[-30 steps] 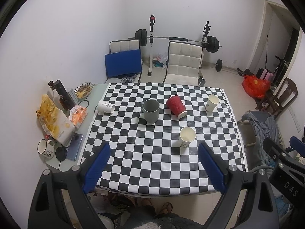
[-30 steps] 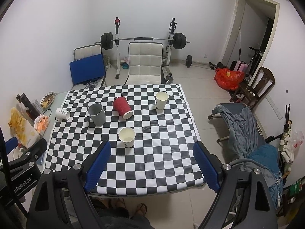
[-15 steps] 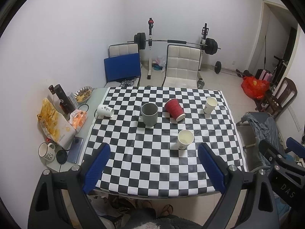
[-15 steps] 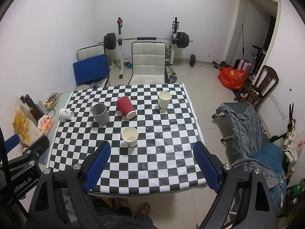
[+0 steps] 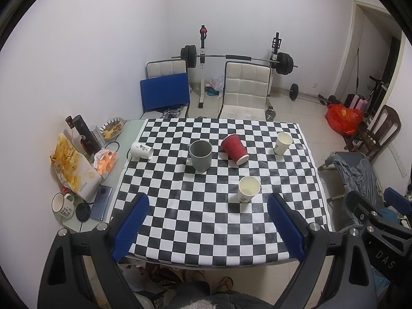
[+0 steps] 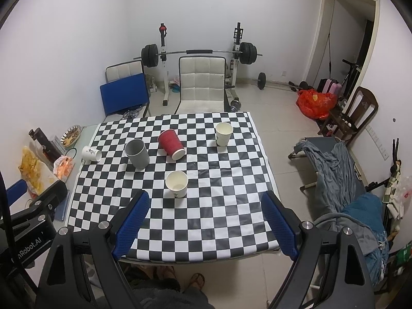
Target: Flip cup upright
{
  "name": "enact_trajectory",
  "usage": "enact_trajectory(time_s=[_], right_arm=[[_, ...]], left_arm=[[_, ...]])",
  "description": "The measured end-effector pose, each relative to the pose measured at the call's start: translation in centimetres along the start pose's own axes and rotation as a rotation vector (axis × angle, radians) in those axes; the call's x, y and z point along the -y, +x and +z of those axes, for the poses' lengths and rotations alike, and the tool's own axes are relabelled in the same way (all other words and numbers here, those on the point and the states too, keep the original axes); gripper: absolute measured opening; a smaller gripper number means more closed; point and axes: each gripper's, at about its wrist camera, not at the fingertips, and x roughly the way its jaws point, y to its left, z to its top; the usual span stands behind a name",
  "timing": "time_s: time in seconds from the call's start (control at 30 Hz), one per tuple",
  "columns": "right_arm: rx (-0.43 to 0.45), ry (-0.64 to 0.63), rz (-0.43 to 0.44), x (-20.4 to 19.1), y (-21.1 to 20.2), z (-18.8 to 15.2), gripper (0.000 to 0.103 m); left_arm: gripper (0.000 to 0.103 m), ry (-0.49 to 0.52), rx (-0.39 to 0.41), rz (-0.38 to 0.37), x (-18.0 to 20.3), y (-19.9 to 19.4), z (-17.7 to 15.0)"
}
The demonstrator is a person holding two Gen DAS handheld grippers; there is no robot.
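A red ribbed paper cup [image 5: 234, 148] [image 6: 171, 144] lies on its side near the middle of the checkered table [image 5: 206, 216] [image 6: 213, 206], mouth toward me. A small white printed cup [image 5: 141, 150] [image 6: 91, 153] lies on its side at the table's left edge. A grey mug [image 5: 201, 155] [image 6: 137, 153] and two white paper cups [image 5: 248, 189] [image 5: 283, 143] [image 6: 176, 183] [image 6: 223, 133] stand upright. My left gripper [image 5: 207, 228] and right gripper [image 6: 204, 225] are both open and empty, held high above the near edge of the table.
A snack bag [image 5: 73, 170], a dark bottle [image 5: 83, 134], a white mug [image 5: 61, 204] and a phone [image 5: 101, 203] sit on the side surface to the left. White chairs [image 5: 244, 90], a barbell rack [image 5: 237, 56] and a cot with grey cloth [image 6: 342, 170] surround the table.
Both grippers have risen and pulled back, so the table looks smaller and farther away. The cups have not moved. Both grippers stay open.
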Motion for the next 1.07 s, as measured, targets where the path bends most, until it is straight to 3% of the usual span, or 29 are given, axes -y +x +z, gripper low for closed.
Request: enact_trajectory(time_s=[1.07], right_arm=[[-0.004,0.003,0.008,-0.30,0.30,0.09,0.090]], left_arm=[[0.094,0.010,0.003,-0.004,-0.23,-0.09,-0.34]])
